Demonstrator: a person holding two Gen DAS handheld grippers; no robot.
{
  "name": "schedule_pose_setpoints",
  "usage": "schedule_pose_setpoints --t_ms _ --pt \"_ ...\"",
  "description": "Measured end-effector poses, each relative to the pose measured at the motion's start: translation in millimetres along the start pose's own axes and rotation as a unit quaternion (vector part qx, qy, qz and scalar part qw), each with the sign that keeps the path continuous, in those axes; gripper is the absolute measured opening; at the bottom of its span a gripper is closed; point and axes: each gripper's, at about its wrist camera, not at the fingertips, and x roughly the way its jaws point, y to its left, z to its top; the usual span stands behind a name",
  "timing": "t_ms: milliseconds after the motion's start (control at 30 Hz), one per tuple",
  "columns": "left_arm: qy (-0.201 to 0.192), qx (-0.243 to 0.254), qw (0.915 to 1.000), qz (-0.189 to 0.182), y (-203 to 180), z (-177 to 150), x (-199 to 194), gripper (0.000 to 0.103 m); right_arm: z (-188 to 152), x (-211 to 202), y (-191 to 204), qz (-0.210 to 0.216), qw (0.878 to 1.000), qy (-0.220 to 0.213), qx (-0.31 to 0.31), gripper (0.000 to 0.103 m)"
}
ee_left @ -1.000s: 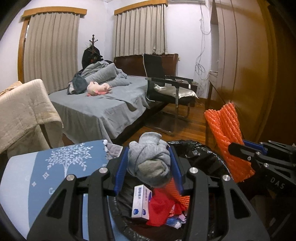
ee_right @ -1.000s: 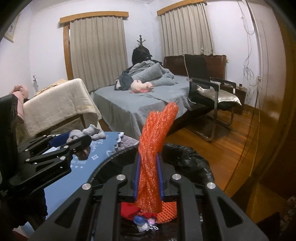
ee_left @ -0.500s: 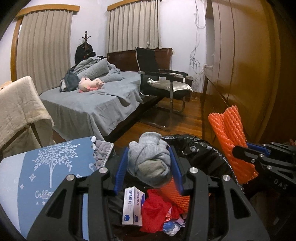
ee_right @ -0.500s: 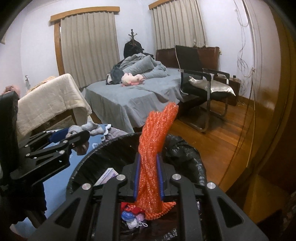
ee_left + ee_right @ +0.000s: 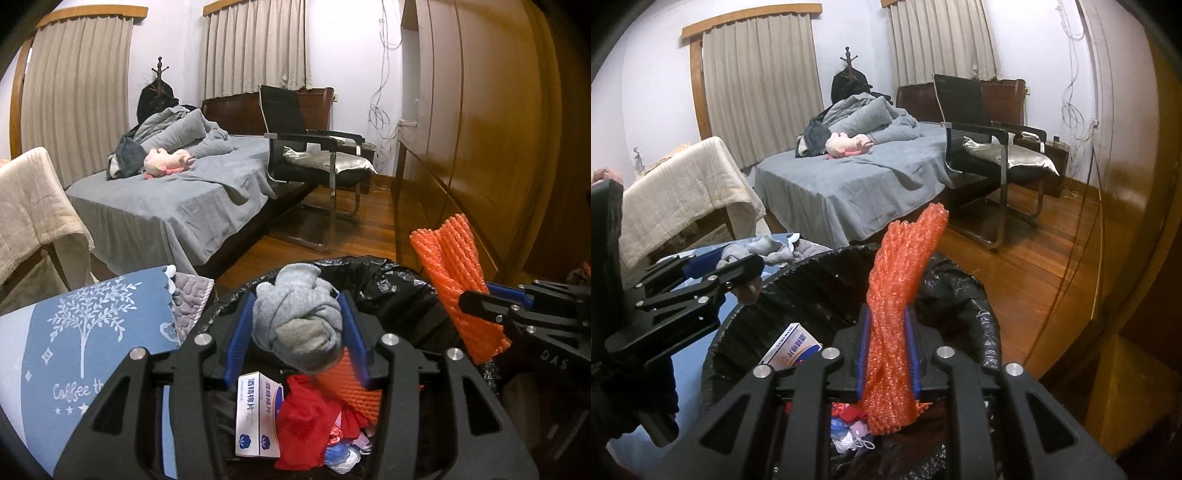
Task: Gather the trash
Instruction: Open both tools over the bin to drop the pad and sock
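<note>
Two grippers hang over the black-lined round trash bin [image 5: 384,275], each carrying one item. The left gripper [image 5: 295,334] has a balled grey fabric bundle [image 5: 297,325] between its blue pads; its jaws have just been opening, the bundle still lodged there, directly above the bin's mouth. The right gripper [image 5: 888,354] pinches a twisted orange foam net sleeve [image 5: 905,280], long axis upright, lower end already inside the rim; its jaws have likewise been easing apart. Below lie a white carton [image 5: 256,419] and red wrappers [image 5: 306,424]. Nothing obstructs either drop. The blue-clothed bench [image 5: 74,343] adjoins the bin's left side.
</note>
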Motion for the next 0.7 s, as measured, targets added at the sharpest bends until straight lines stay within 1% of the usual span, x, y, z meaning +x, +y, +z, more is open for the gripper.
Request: schedule_pose_setpoints --t_ms 33,100,167,233,267,333,400,467,500,533,567,600,633,667,700 --pt "-0.001 -0.001 1.0 -0.003 0.9 0.2 0.3 0.049 -0.1 1.0 0.0 -0.001 1.0 -0.001 -0.002 0.026" --pt "-0.002 -0.001 1.0 -0.005 1.9 1.1 0.1 0.055 -1.3 2.6 1.0 -0.003 1.0 0.001 -0.003 0.03" --pt "-0.004 -0.003 1.0 -0.006 4.5 2.5 -0.7 0.057 -1.2 3.5 0.1 -0.006 1.0 0.001 -0.003 0.039" --pt "-0.005 -0.005 1.0 -0.005 6.3 3.6 -1.6 0.058 -0.9 2.1 0.2 -0.006 1.0 -0.002 -0.002 0.044" --pt "-0.007 -0.007 0.9999 -0.003 8.7 4.9 -3.0 0.059 -0.7 1.2 0.6 -0.007 1.0 -0.004 -0.004 0.048" --pt "-0.01 -0.011 0.9999 -0.001 12.7 7.0 -5.6 0.061 -0.5 -0.6 1.4 -0.006 1.0 -0.006 -0.006 0.051" --pt "-0.014 -0.013 0.9998 0.002 15.5 9.0 -8.8 0.066 -0.3 -1.3 1.0 -0.005 1.0 -0.006 -0.007 0.055" --pt "-0.017 -0.015 0.9997 0.005 16.9 10.6 -12.3 0.071 0.4 -2.7 1.4 -0.005 1.0 -0.008 -0.005 0.063" --pt "-0.018 -0.015 0.9997 0.006 17.4 11.3 -14.5 0.073 1.3 -3.2 2.0 -0.005 1.0 -0.009 -0.005 0.065" --pt "-0.018 -0.015 0.9997 0.007 17.4 12.3 -15.5 0.075 2.0 -4.5 2.9 -0.005 1.0 -0.011 -0.005 0.07" --pt "-0.019 -0.016 0.9997 0.009 18.6 13.3 -17.7 0.079 2.0 -6.0 3.8 -0.006 1.0 -0.012 -0.006 0.074" --pt "-0.02 -0.019 0.9996 0.01 20.2 14.4 -20.8 0.082 2.5 -8.6 5.1 -0.008 1.0 -0.015 -0.008 0.082" --pt "-0.022 -0.021 0.9995 0.011 21.6 15.4 -23.7 0.084 3.0 -10.8 5.9 -0.01 1.0 -0.017 -0.011 0.087" --pt "-0.023 -0.023 0.9994 0.013 23.1 16.5 -26.9 0.087 4.0 -13.8 8.1 -0.011 1.0 -0.021 -0.014 0.092" --pt "-0.025 -0.025 0.9993 0.015 25.3 17.0 -31.8 0.088 4.6 -15.7 10.2 -0.012 1.0 -0.022 -0.015 0.094"
